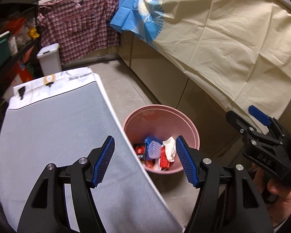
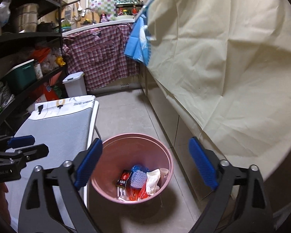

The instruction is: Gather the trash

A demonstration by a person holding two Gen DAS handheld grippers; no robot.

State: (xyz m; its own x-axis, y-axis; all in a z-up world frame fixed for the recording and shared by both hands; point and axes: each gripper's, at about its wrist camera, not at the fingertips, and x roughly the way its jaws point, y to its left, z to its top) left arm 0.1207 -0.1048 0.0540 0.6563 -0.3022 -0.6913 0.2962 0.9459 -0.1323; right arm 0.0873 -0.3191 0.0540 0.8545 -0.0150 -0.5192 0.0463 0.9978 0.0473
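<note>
Pink bin stood on the tiled floor, just beside the edge of a grey-topped table. Inside it lay the trash: a black-and-red packet, a blue-and-lilac scrubbing brush, a crumpled white tissue and red wrappers, all piled at the bottom. A white lidded bin sat further back by the shelves, contents not visible.

Left gripper hung over the table edge and bin, jaws spread wide, nothing between them. Right gripper hung above the bin, jaws also wide apart and empty.

Table top was bare grey with a white printed sheet at the far end. A cream cloth draped the counter on the right, a blue cloth next to it, and a plaid shirt over the far counter. Cluttered dark shelves lined the left wall.
</note>
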